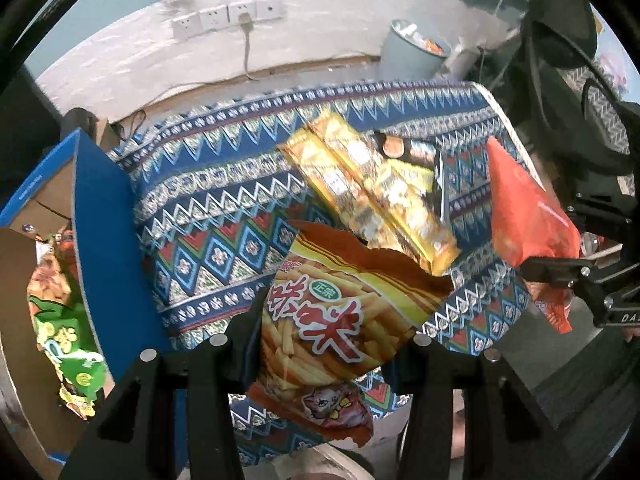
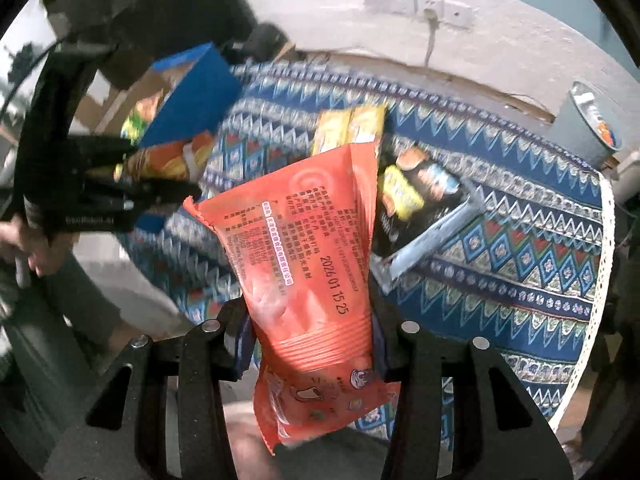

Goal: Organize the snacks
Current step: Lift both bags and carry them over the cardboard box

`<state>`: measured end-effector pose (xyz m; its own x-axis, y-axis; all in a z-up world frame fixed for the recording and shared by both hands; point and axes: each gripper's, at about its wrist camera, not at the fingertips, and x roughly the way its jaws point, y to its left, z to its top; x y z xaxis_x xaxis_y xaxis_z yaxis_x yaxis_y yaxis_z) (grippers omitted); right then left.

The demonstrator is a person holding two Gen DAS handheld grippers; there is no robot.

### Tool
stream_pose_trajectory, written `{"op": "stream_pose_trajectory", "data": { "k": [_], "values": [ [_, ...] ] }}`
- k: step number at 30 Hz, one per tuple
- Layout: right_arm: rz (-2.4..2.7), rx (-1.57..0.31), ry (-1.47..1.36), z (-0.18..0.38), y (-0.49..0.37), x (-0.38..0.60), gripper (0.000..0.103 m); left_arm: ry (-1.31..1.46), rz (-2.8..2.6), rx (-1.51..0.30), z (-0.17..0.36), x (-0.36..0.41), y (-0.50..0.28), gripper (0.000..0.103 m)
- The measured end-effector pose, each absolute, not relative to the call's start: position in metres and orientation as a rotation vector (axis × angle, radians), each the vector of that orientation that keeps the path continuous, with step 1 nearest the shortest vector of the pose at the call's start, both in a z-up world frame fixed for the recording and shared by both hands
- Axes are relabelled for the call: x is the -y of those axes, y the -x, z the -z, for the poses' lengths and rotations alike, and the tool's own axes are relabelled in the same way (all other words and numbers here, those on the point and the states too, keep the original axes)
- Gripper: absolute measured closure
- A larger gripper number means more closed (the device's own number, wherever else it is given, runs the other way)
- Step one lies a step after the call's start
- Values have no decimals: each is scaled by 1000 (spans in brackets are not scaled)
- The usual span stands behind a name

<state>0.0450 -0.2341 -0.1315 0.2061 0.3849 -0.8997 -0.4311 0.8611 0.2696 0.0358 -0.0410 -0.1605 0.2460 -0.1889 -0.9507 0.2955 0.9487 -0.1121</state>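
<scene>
I hold one snack in each hand above the bench [image 1: 224,184]. My left gripper [image 1: 320,344] has its fingers clamped on the fries bag [image 1: 332,312], and my right gripper [image 2: 316,340] on the orange packet [image 2: 304,248]. Both bags hang loose and slippery, so I think one may slide out before reaching the blue box [image 1: 100,216].
</scene>
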Motion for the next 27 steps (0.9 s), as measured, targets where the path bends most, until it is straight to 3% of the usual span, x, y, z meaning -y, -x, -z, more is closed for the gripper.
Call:
{"op": "stream_pose_trajectory", "data": {
  "k": [27],
  "values": [
    [-580,-1020,11,68,-92,142,57,49,158,-1054,78,-51,-42,55]
  ]
}}
